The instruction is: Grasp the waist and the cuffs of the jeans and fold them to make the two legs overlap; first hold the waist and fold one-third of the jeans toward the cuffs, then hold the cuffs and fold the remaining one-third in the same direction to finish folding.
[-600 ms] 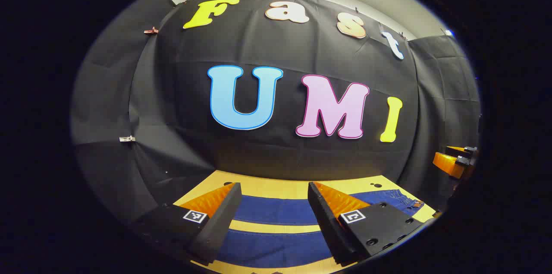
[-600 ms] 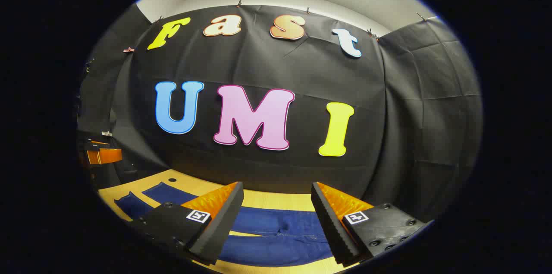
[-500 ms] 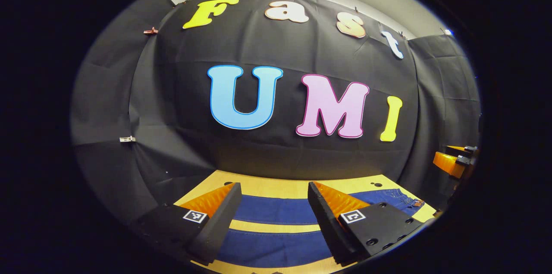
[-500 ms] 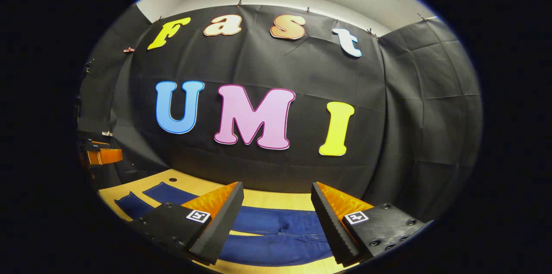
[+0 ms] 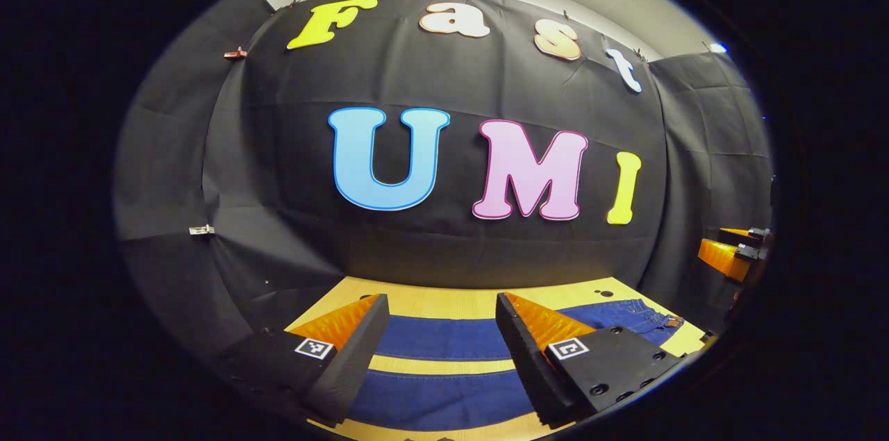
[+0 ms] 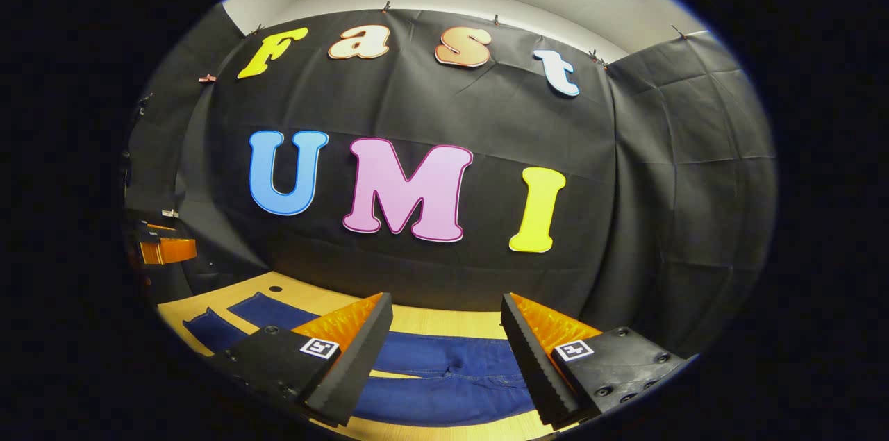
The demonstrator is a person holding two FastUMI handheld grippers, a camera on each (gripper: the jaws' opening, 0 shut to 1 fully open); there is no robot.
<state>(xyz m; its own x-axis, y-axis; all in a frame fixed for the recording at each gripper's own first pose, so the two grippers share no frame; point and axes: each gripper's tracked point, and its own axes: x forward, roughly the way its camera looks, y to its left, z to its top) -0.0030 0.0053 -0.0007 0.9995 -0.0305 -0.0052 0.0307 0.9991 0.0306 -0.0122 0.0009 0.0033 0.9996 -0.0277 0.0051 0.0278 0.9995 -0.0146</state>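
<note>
Dark blue jeans lie flat on the wooden table with the two legs apart, a strip of wood between them. My left gripper hovers open above the legs, nothing between its fingers. The waist with its button lies off to the right. In the right gripper view, my right gripper hangs open over the crotch and upper legs of the jeans. The cuffs reach to the far left there.
The black cloth wall stands close behind the table's far edge. The other gripper hangs at the right edge of the left gripper view, and the left one at the left edge of the right gripper view. A small dark hole marks the tabletop.
The left gripper view has shifted slightly, the wall sliding a little to the left. The right gripper has barely moved. Both stay open and the jeans lie as before.
</note>
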